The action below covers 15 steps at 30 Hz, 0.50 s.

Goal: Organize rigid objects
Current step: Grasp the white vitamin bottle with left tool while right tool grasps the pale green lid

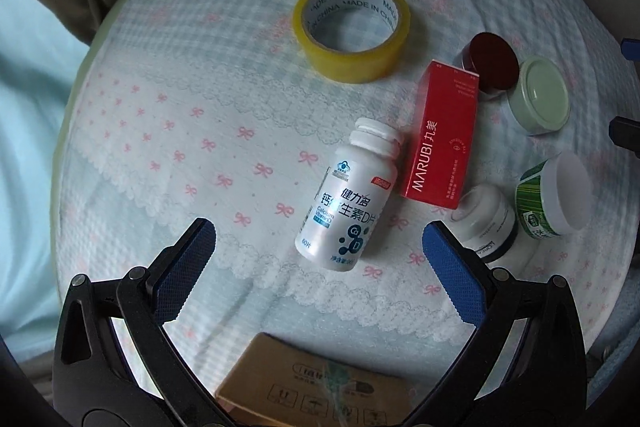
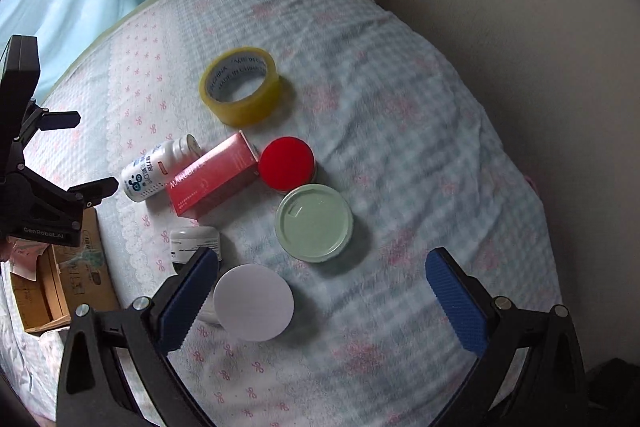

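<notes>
A white vitamin bottle (image 1: pixel 347 197) lies on its side on the bow-print cloth, just ahead of my open, empty left gripper (image 1: pixel 320 233); it also shows in the right wrist view (image 2: pixel 154 171). A red MARUBI box (image 1: pixel 442 133) (image 2: pixel 214 179) lies beside it. A yellow tape roll (image 1: pixel 352 29) (image 2: pixel 240 85) sits farther back. A red-lidded jar (image 1: pixel 493 61) (image 2: pixel 286 163), a pale green-lidded jar (image 1: pixel 540 95) (image 2: pixel 314 223), a white-lidded green jar (image 1: pixel 554 197) (image 2: pixel 253 301) and a small white jar (image 1: pixel 486 223) (image 2: pixel 192 243) cluster on the right. My right gripper (image 2: pixel 322 275) is open and empty above the lidded jars.
A brown cardboard box (image 1: pixel 316 387) (image 2: pixel 68 287) sits at the cloth's near edge beneath my left gripper. My left gripper's black body (image 2: pixel 40 187) shows at the left of the right wrist view. A beige wall (image 2: pixel 500 27) borders the right, curtains the back.
</notes>
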Available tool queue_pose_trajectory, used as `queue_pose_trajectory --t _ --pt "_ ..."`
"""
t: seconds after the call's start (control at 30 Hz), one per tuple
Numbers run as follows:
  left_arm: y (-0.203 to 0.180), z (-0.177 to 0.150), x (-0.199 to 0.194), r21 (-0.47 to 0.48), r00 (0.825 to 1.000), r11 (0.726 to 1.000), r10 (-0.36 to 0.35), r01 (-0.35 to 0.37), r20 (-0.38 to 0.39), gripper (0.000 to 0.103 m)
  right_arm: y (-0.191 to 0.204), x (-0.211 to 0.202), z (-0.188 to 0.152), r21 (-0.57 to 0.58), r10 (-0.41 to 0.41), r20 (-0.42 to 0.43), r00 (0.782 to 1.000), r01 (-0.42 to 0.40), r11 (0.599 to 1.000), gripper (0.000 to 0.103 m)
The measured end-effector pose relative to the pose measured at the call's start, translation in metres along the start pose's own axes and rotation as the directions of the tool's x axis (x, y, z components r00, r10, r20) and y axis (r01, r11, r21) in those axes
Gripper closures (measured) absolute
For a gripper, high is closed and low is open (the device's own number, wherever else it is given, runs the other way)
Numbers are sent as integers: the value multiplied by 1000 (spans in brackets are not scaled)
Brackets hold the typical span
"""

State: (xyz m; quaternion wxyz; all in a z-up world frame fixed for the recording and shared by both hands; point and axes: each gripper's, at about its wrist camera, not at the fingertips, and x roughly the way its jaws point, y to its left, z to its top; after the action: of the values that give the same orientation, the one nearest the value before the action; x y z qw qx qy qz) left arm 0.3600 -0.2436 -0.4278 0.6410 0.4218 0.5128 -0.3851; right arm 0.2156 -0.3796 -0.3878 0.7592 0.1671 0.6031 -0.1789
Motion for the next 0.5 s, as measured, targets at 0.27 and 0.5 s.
queue_pose_trajectory --t 0.27,0.5 --pt "-13 12 63 142 992 986 -70 84 -105 17 5 78 10 23 -31 -132 991 34 999 0" --pt "-33 12 78 208 984 969 -101 131 -147 48 11 102 11 -43 -76 -188 979 69 997 12"
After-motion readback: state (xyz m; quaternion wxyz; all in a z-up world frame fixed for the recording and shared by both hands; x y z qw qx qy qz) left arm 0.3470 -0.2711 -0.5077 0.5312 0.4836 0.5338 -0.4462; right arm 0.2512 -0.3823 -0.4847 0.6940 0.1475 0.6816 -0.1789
